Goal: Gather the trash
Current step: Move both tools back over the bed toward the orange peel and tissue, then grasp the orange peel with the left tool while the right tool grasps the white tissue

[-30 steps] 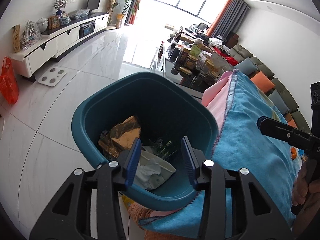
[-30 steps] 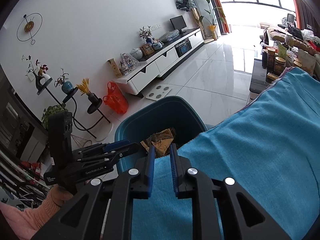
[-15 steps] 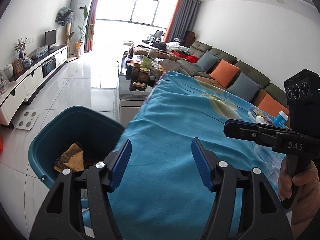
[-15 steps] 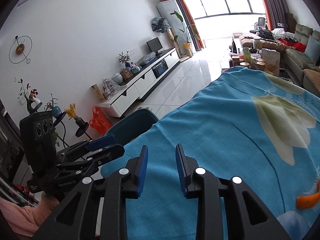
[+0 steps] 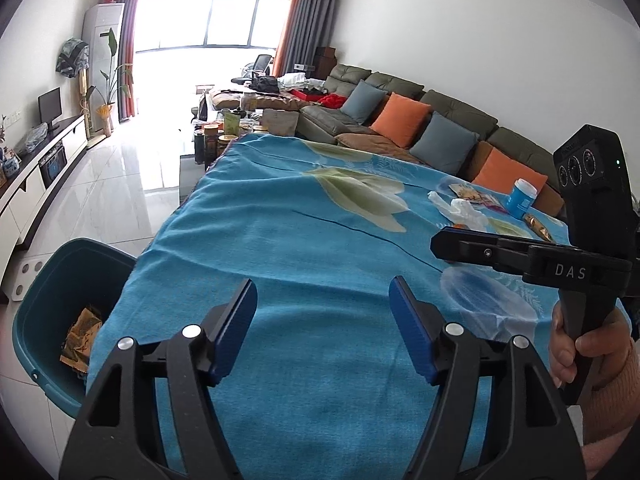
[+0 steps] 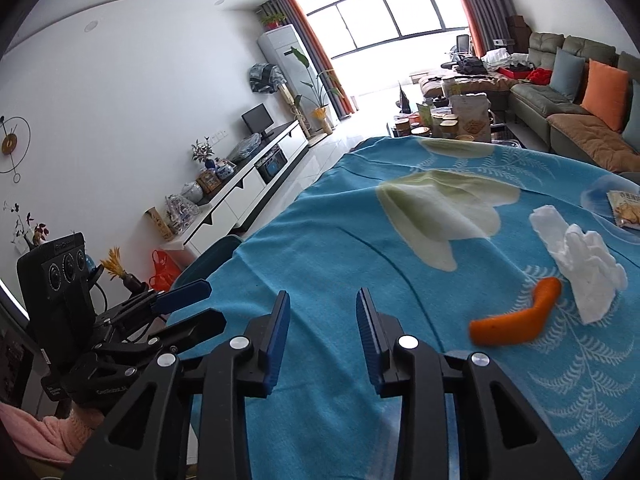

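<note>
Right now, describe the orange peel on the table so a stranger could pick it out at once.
Start at the table under the blue cloth with its pale leaf print. On its right side, ahead of the right gripper, lies crumpled white tissue. The orange peel lies against the tissue's near edge: a curved strip, the only bright orange thing on the cloth.

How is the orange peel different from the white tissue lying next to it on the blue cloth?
The orange peel is one smooth, curved strip; the white tissue is crumpled and irregular. The peel is bright orange, the tissue plain white. The peel lies low, while the tissue bulks higher and covers more cloth. Both lie loose on the blue cloth, ahead and to the right of the right gripper, whose fingers are opening and empty.
</note>
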